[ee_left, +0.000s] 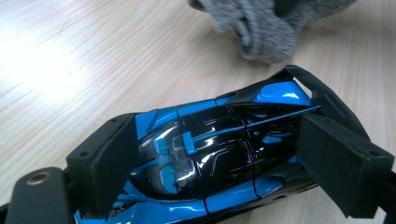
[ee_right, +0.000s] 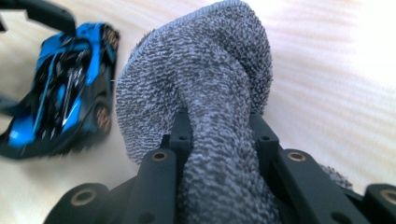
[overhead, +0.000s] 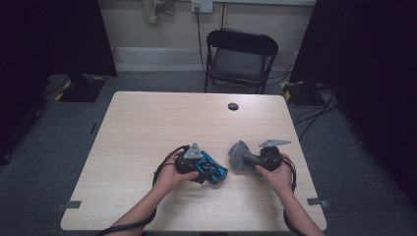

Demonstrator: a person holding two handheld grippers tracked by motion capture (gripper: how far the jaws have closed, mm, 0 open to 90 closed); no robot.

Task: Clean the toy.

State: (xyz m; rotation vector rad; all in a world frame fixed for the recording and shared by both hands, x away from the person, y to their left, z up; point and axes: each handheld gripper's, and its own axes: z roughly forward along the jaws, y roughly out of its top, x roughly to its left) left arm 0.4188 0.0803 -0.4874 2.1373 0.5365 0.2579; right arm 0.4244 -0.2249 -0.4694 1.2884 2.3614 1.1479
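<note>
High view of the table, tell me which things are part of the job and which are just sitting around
In the job:
- blue and black toy car, clamped in the left gripper
- grey cloth, bunched in the right gripper, beside the car

Just there:
- black folding chair behind the table
- cable hole in the tabletop
- wall socket with a cord

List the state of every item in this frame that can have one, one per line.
Toy car: blue and black, on the table, clamped between the left gripper's pads.
Grey cloth: bunched, pinched in the right gripper.
Left gripper: shut on the car.
Right gripper: shut on the cloth.
Folding chair: unfolded, unoccupied.
</note>
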